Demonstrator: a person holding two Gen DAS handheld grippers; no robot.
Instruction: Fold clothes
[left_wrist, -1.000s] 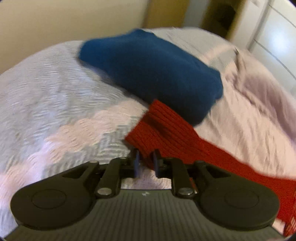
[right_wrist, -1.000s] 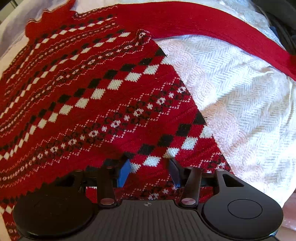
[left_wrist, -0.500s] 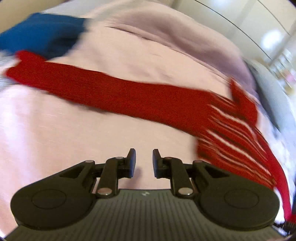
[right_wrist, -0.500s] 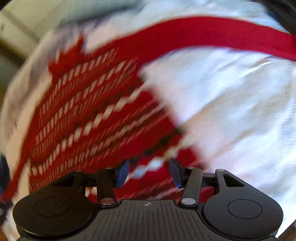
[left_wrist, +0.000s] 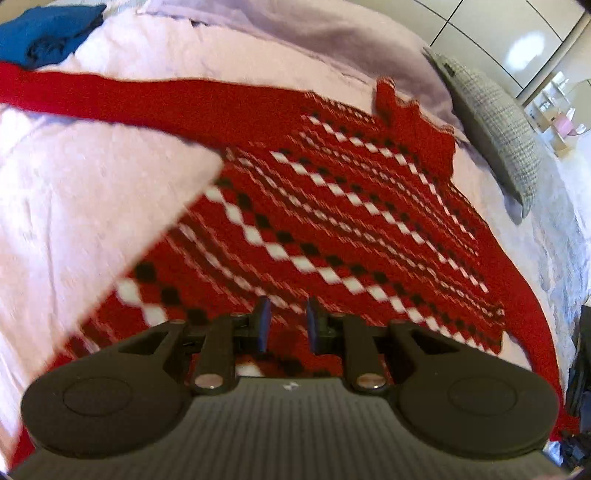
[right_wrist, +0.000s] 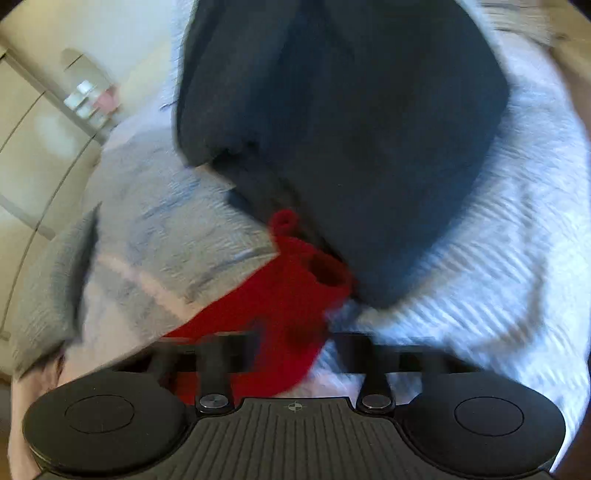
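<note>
Sweater (left_wrist: 332, 221) red, white-black diamond knit, spread flat; left hand-held gripper (left_wrist: 284, 325) slightly parted, empty; right hand-held gripper (right_wrist: 293, 347) clenched.

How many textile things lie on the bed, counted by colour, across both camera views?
Red: 1, the patterned sweater
Blue: 1, the folded garment
Dark grey: 1, the garment by the red sleeve cuff
Grey check: 1, the pillow
Total: 4, all on the pale bedspread. The blue and the dark grey could be the same garment.
</note>
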